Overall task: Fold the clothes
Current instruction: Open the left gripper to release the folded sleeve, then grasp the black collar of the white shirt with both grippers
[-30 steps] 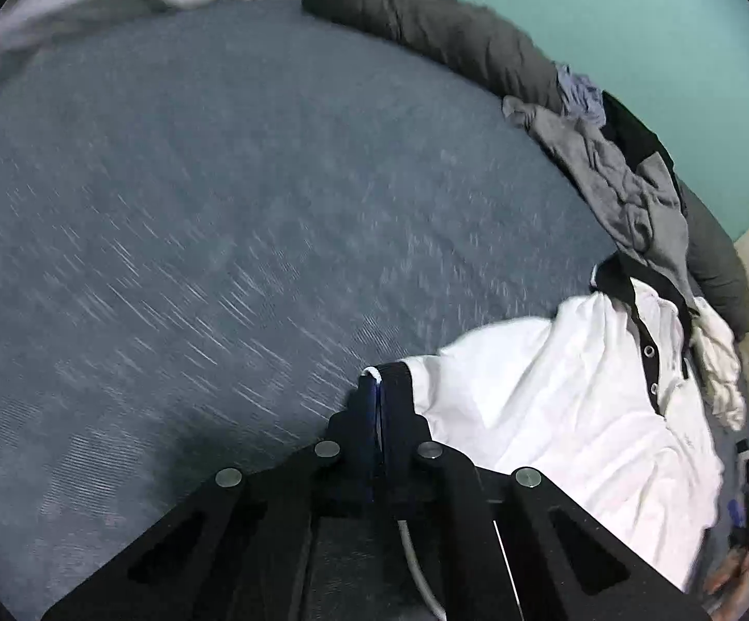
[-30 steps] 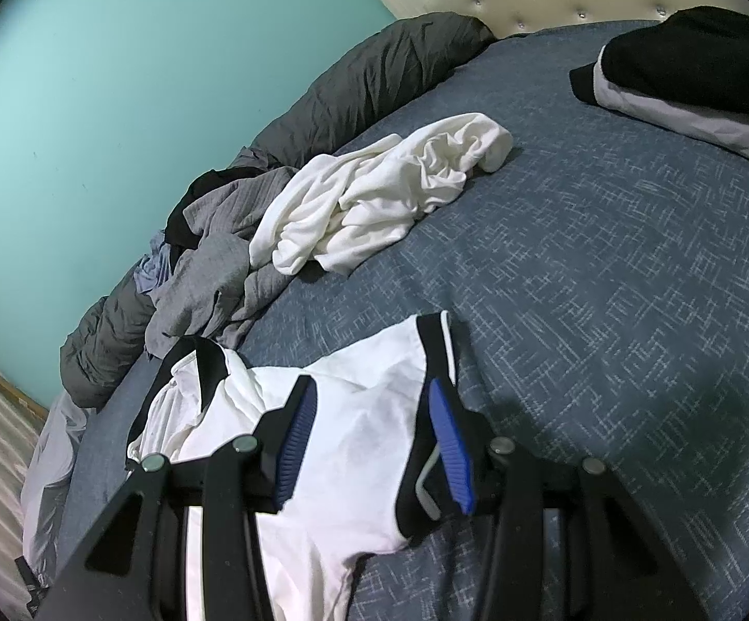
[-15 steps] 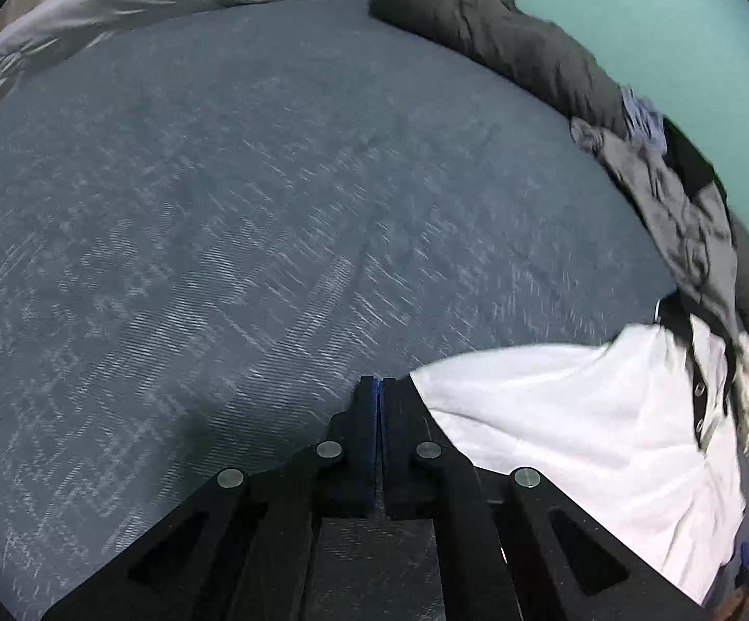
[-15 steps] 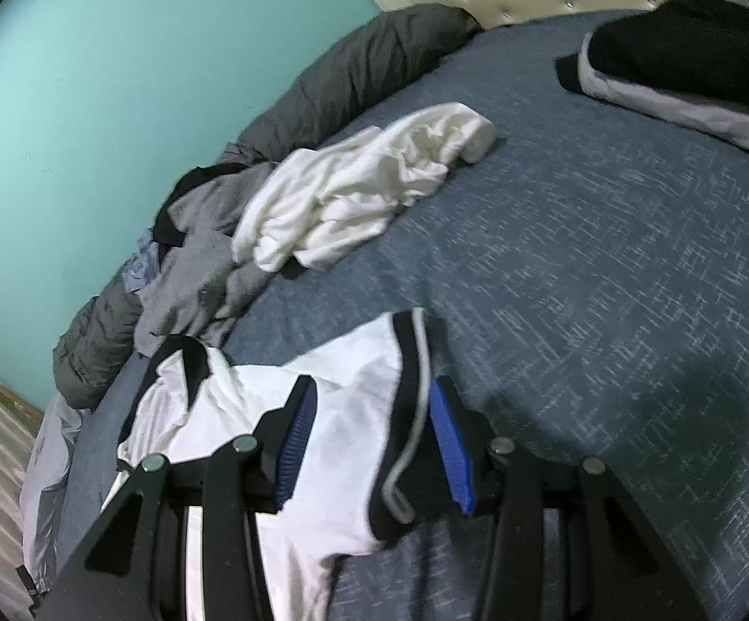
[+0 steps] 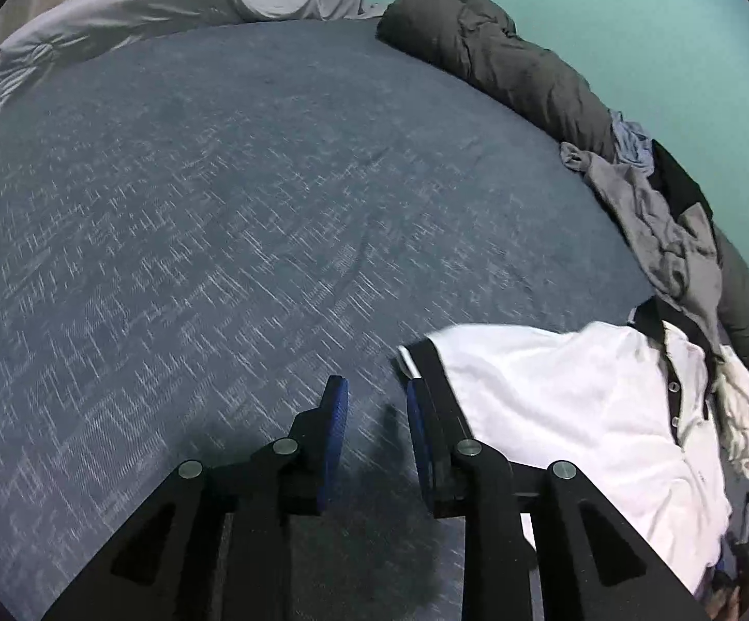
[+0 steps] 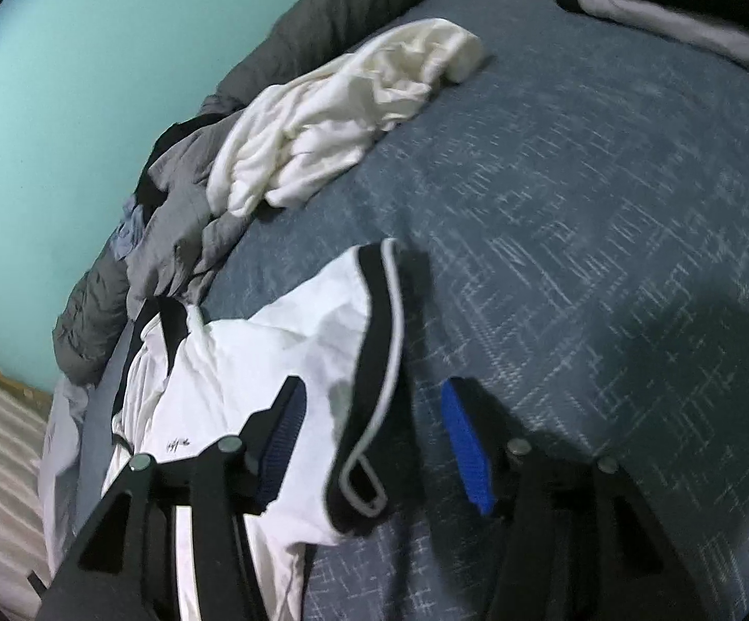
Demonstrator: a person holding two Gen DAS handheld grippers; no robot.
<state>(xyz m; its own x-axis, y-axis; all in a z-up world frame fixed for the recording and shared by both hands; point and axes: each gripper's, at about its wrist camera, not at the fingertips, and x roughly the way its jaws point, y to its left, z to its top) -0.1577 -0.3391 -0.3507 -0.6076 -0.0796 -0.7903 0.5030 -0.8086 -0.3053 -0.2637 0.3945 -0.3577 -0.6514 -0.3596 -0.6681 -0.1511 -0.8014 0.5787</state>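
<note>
1. The left gripper (image 5: 372, 409) stood with its blue-padded fingers apart and nothing between them, over bare blue bedspread (image 5: 219, 217).
2. The white polo shirt (image 5: 571, 414) lay on the bedspread just to the right of that gripper; its black-trimmed sleeve cuff (image 5: 423, 357) sat beside the tip of the right-hand finger — whether the two touched could not be told.
3. The right gripper (image 6: 374, 403) was spread wide, gripping nothing. The shirt's other sleeve (image 6: 323, 352), with its black band and white piping (image 6: 382, 331), lay on the bed under the gap between the fingers.
4. The polo's black collar and button placket (image 5: 672, 378) pointed toward the clothes pile at the bed's edge.
5. In that pile lay a crumpled cream garment (image 6: 338, 119) and a grey garment (image 6: 183, 217) — both against a dark grey duvet (image 5: 504, 62) along the teal wall (image 6: 64, 77).
</note>
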